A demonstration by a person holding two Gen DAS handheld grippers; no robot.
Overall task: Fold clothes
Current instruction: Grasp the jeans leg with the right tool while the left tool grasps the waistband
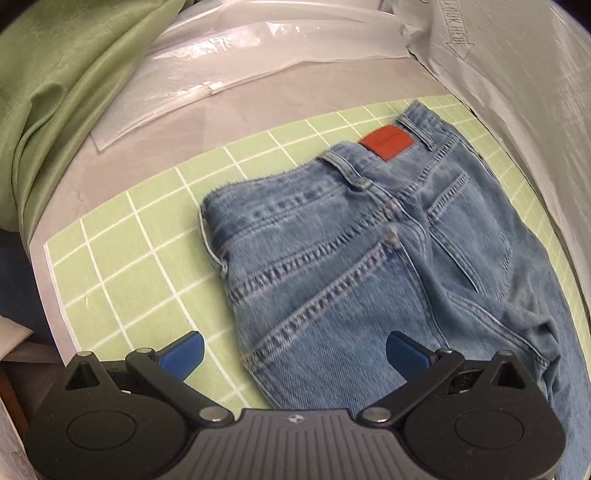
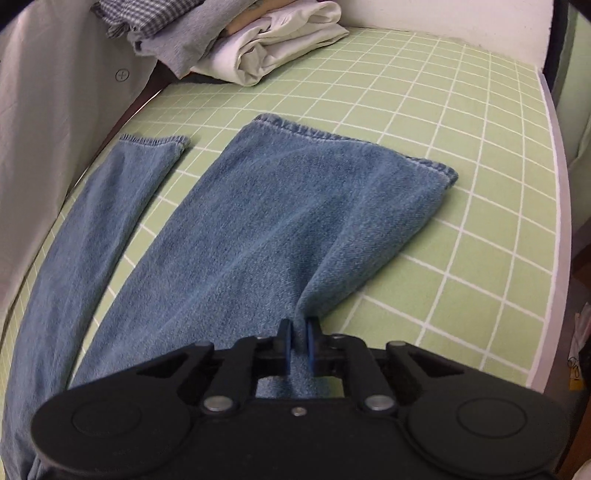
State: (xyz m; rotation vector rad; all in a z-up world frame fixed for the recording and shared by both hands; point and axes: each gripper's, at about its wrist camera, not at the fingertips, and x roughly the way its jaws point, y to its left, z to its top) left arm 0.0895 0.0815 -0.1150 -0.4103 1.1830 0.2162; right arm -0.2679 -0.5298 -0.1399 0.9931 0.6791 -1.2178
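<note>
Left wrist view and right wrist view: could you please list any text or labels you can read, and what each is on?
"LOOK HERE", roughly, inside an arrow outline on the grey plastic bag; blurred, so uncertain.
Red patch on the jeans waistband: no readable text.
Right wrist view: no text.

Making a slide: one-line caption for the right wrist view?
Right hand-held gripper pinches a jeans leg on the green grid mat.

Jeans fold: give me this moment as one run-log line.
left gripper: open, over jeans seat | right gripper: shut on jeans leg | legs: apart, flat on green grid mat
</note>
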